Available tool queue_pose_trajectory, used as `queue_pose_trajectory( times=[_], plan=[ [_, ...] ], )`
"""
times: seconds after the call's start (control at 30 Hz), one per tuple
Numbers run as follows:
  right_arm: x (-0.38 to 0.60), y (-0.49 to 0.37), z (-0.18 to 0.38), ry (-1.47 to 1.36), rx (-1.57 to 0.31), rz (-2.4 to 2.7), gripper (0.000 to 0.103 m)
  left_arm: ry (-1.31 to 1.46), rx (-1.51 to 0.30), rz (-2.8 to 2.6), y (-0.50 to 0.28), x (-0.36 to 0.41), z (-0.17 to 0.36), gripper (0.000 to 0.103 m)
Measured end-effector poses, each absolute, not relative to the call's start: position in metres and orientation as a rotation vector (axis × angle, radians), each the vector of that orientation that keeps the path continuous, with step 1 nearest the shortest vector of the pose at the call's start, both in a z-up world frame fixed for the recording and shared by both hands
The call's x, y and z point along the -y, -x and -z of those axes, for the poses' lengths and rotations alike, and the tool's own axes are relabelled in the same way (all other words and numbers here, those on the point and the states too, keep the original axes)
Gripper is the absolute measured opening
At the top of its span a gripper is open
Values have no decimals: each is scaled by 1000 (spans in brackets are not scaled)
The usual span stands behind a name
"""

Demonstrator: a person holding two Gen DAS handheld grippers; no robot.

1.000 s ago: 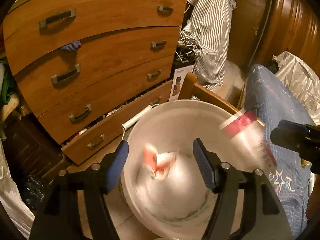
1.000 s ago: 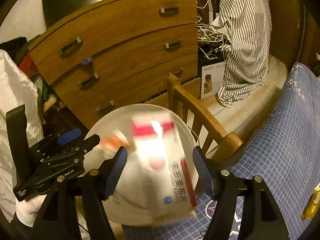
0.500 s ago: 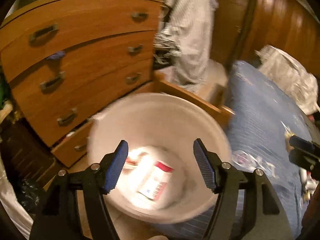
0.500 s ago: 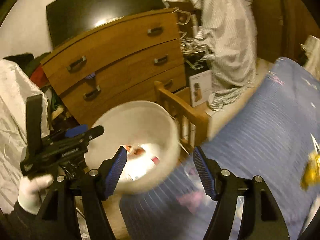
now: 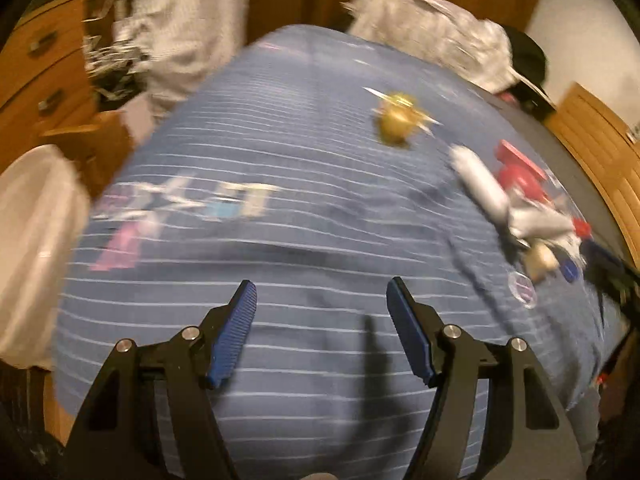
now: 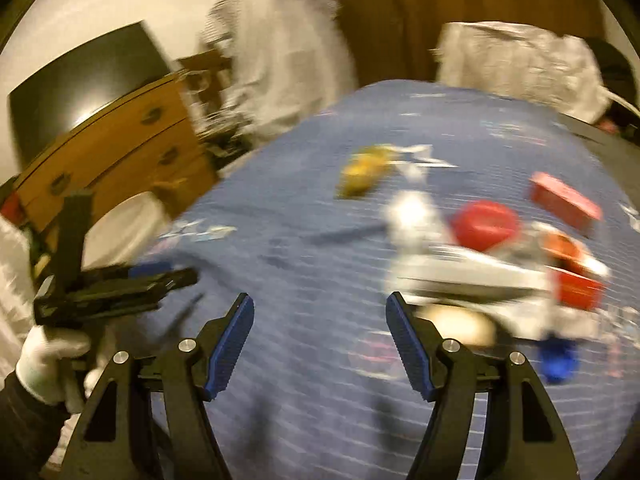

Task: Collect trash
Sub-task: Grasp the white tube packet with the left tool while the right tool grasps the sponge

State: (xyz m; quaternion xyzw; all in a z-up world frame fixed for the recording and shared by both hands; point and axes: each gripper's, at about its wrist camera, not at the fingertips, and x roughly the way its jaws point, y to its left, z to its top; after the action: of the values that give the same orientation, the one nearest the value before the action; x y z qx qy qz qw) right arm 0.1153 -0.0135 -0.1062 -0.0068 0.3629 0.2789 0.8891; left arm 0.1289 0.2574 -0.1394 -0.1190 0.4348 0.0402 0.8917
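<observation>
Both views are motion-blurred. A pile of trash lies on the blue bed cover (image 5: 304, 152): a white wrapper (image 6: 460, 276), a red lid (image 6: 486, 226), a red box (image 6: 564, 198) and a yellow wrapper (image 6: 362, 170). The pile also shows at the right in the left wrist view (image 5: 520, 200), with the yellow wrapper (image 5: 398, 120) farther back. My left gripper (image 5: 322, 328) is open and empty over the cover. My right gripper (image 6: 320, 340) is open and empty, just left of the pile. The white bucket (image 5: 32, 232) stands at the left edge, beside the bed.
A wooden dresser (image 6: 120, 140) stands behind the bucket (image 6: 124, 228). Striped clothing (image 6: 280, 60) hangs beyond it. A crumpled silver bag (image 5: 432, 36) lies at the bed's far end. A wooden chair back (image 5: 92, 140) sits between bucket and bed.
A white and red packet dropped from the right gripper into the bucket. Both grippers have swung right, away from the bucket and over the bed, toward the trash pile.
</observation>
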Motion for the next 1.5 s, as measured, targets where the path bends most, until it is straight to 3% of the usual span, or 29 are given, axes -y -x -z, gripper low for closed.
queue_pose_trajectory(
  times=[0.17,0.3,0.43,0.47,0.53,0.8,1.17,1.23,1.3,1.4,1.5],
  plan=[
    [81,-168,120,25,-727,-464,70,211,-931,-20,-144,-213,146,65],
    [64,-189,143,123,-790,-498,70,214,-953,-3,-146,-199,150,68],
    [34,-160,156,112,-863,-609,70,218,-961,-2,-145,-191,156,71],
    [26,-148,157,98,-865,-639,75,221,-962,-3,-145,-192,158,71],
    [13,-128,147,76,-818,-689,78,228,-962,-4,-146,-194,159,71],
    [11,-98,111,13,-724,-888,78,269,-944,-31,-131,-209,160,71],
    [33,-114,172,-46,-848,-701,78,335,-939,-18,-142,-216,153,75],
    [27,-118,183,-49,-858,-677,71,345,-939,-6,-150,-209,149,75],
    [21,-122,189,-40,-867,-644,50,340,-932,11,-157,-198,144,75],
    [25,-121,193,-45,-850,-633,37,342,-916,44,-171,-179,135,75],
    [36,-119,193,-47,-836,-616,34,359,-907,68,-186,-162,131,75]
  ],
)
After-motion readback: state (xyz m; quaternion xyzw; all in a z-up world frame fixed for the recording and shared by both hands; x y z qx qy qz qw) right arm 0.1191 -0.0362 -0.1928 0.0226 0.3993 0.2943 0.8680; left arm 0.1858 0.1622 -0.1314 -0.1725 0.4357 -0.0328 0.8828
